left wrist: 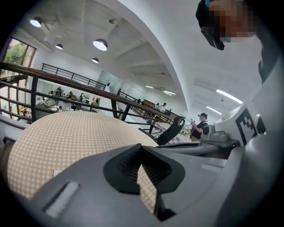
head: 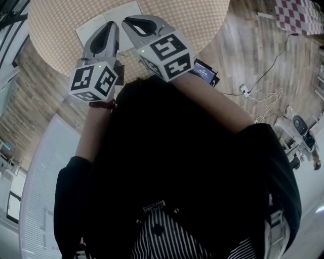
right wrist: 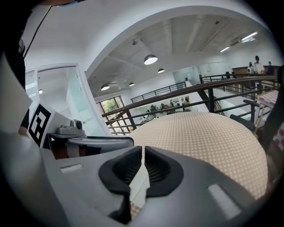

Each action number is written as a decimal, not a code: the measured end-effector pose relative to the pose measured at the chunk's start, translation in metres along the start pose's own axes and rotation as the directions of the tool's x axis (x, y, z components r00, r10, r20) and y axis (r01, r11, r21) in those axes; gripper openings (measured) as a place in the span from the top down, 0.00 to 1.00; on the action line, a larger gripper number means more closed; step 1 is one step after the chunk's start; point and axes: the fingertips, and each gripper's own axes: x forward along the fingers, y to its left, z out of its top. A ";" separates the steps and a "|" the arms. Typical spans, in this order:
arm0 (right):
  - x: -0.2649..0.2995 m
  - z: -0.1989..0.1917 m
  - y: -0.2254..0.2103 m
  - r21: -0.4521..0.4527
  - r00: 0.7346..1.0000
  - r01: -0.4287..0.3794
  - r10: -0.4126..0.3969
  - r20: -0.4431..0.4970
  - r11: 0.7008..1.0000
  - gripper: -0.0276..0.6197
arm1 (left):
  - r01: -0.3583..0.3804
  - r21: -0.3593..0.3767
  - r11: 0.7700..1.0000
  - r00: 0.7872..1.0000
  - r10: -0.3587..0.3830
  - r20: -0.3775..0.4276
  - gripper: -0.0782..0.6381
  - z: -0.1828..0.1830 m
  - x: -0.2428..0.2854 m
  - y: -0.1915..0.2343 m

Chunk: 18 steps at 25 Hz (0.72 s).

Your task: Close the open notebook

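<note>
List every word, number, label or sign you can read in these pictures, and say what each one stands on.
No readable text in any view.
Left marker cube, right marker cube: black-and-white square patterns only, no letters.
Notebook: the open pages show no writing that can be made out.
Dark device beside the table: its lit face is too small to read.

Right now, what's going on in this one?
A person holds the left tongs and right tongs side by side over the open notebook on a round, checked table. Both tongs are shut and empty. The notebook lies flat and open, and neither pair seems to touch it; closing has not begun.
</note>
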 end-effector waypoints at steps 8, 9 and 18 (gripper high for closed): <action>0.016 -0.037 -0.015 0.072 0.996 0.008 -0.002 -0.088 0.997 0.94 | -0.029 -0.009 1.000 0.999 0.028 -0.042 0.91 -0.024 0.011 0.014; 0.018 -0.043 -0.017 0.081 0.995 0.008 0.000 -0.103 0.997 0.93 | -0.035 -0.010 0.999 0.998 0.034 -0.048 0.91 -0.026 0.012 0.017; 0.040 -0.090 -0.039 0.123 0.976 0.035 -0.007 -0.218 0.992 0.88 | -0.070 -0.102 0.992 0.984 0.052 -0.171 0.91 -0.080 0.024 0.045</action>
